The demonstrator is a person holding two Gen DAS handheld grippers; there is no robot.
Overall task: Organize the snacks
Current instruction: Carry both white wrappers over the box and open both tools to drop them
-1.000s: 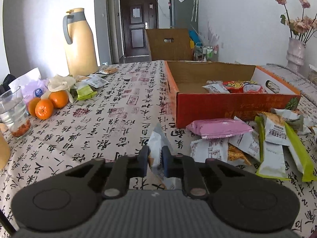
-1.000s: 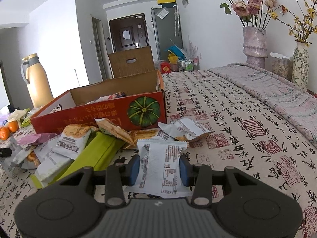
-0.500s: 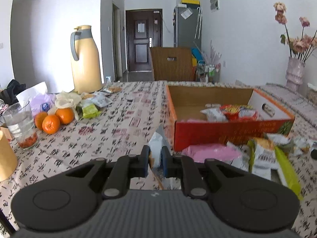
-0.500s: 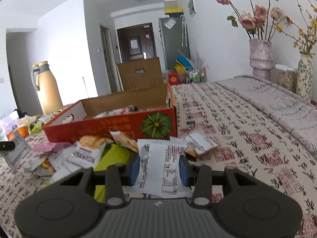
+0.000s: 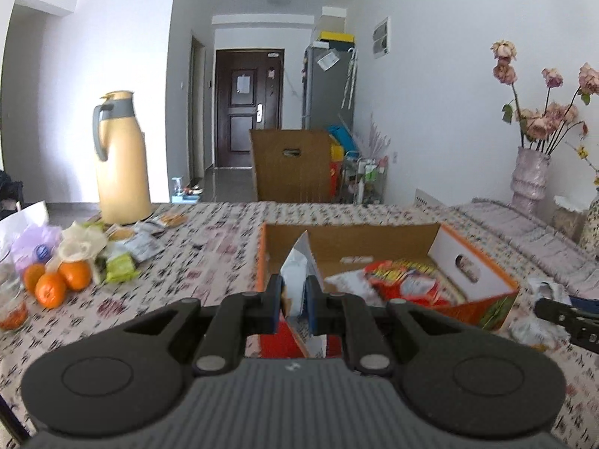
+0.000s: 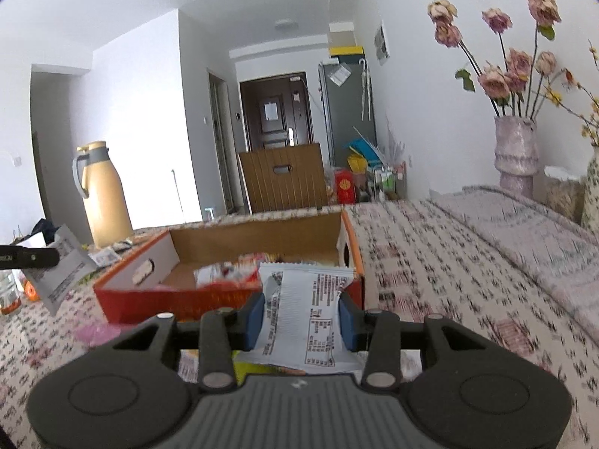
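My left gripper is shut on a white snack packet held edge-on, raised above the near left corner of the orange cardboard box. My right gripper is shut on a flat white snack packet with printed text, raised just before the box's front wall. The box holds several snack packets, one red. The left gripper and its packet show at the left of the right wrist view. The right gripper's finger shows at the right of the left wrist view.
A yellow thermos, oranges, a glass and loose wrappers sit on the left of the patterned tablecloth. A vase of dried flowers stands at the right. A pink packet lies before the box. A wooden chair back stands beyond the table.
Both grippers have lifted their packets off the table and moved up towards the box. The loose snack pile has dropped out of sight below them.
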